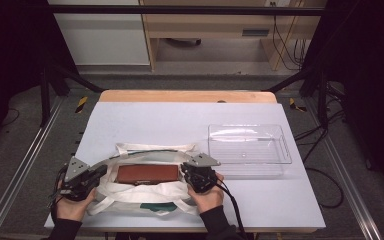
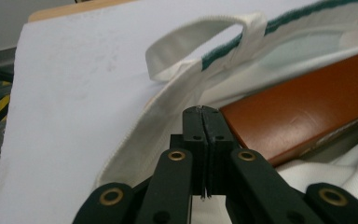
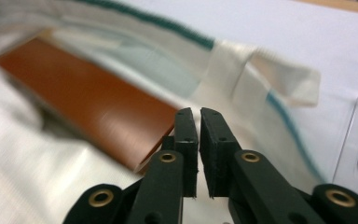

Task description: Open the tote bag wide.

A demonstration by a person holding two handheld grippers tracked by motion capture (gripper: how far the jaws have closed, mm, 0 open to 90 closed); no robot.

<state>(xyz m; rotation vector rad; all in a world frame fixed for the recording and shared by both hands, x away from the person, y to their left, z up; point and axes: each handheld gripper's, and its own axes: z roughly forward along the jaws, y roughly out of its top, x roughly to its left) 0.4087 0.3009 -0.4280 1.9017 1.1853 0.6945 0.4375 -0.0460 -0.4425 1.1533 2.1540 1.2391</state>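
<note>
- A white cloth bag (image 1: 145,192) with green trim lies flat at the near edge of the table, its mouth spread wide, and a flat brown case (image 1: 148,173) rests inside the opening. The bag seems to be laid open this way so the case can be reached from above.
- The left gripper (image 1: 91,178) sits at the bag's left rim. In the left gripper view its jaws are pressed fully together at the cloth edge beside the brown case (image 2: 303,116); whether a fold of fabric is pinched between them cannot be told. It looks placed there to hold that side of the opening down.
- The right gripper (image 1: 194,176) sits at the bag's right rim, near the right end of the case. In the right gripper view its jaws stand almost together with a thin gap and nothing between them, pointing past the corner of the brown case (image 3: 93,107) toward a loose handle (image 3: 279,74).
- An empty clear plastic tray (image 1: 247,145) stands just right of the bag, probably a place for the case.
- The table (image 1: 155,120) has a pale bluish top with a wooden strip at its far edge.
- Beyond it are a dark frame, a grey floor, loose cables and a light wooden cabinet (image 1: 220,30).
</note>
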